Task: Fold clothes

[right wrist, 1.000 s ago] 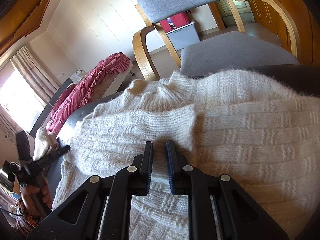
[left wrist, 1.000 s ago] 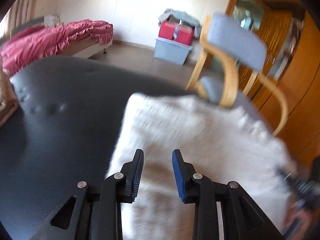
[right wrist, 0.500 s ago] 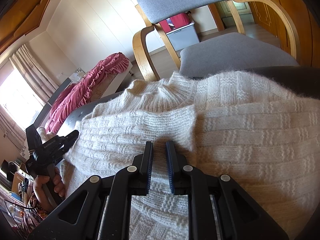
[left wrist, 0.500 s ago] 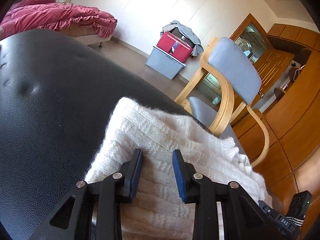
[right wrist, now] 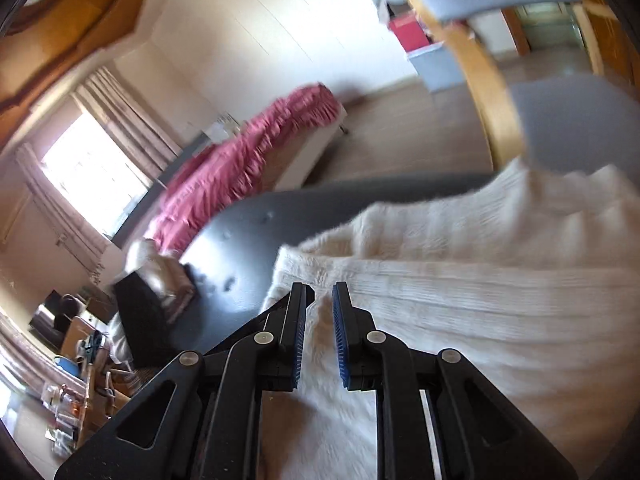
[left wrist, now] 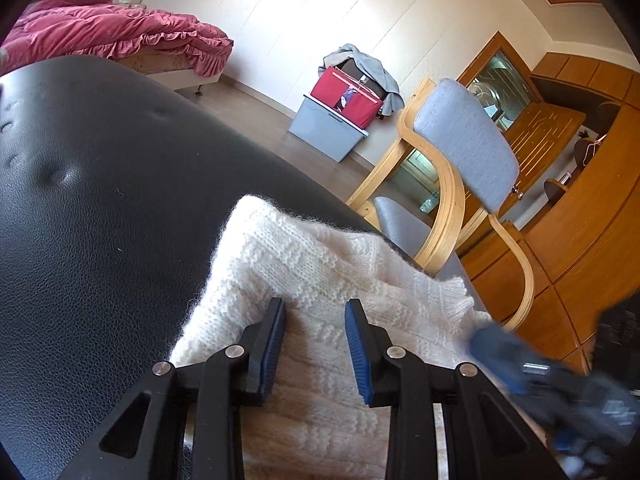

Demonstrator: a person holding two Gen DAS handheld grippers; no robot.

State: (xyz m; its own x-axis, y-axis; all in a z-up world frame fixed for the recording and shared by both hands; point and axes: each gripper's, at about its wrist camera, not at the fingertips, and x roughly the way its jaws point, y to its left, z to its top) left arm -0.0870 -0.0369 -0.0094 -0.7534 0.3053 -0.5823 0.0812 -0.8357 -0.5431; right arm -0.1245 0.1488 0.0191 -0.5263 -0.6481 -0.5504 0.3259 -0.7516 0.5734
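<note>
Black couch (left wrist: 100,208) under white sweater (left wrist: 320,264); left tongs (left wrist: 315,320) agape, right tongs (right wrist: 320,304) slightly parted

Black leather surface (left wrist: 100,200) under white knitted sweater (left wrist: 320,272)

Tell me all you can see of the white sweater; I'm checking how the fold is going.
The sweater is a fuzzy cream-white knit with bands of ribbed and basket-like texture. It lies on a black padded leather-like surface, one layer folded over another, a frilly edge towards the chair. The left gripper is over it, jaws open with knit between them. The right gripper is narrowly parted over a raised ridge of knit; that view is blurred.
</note>
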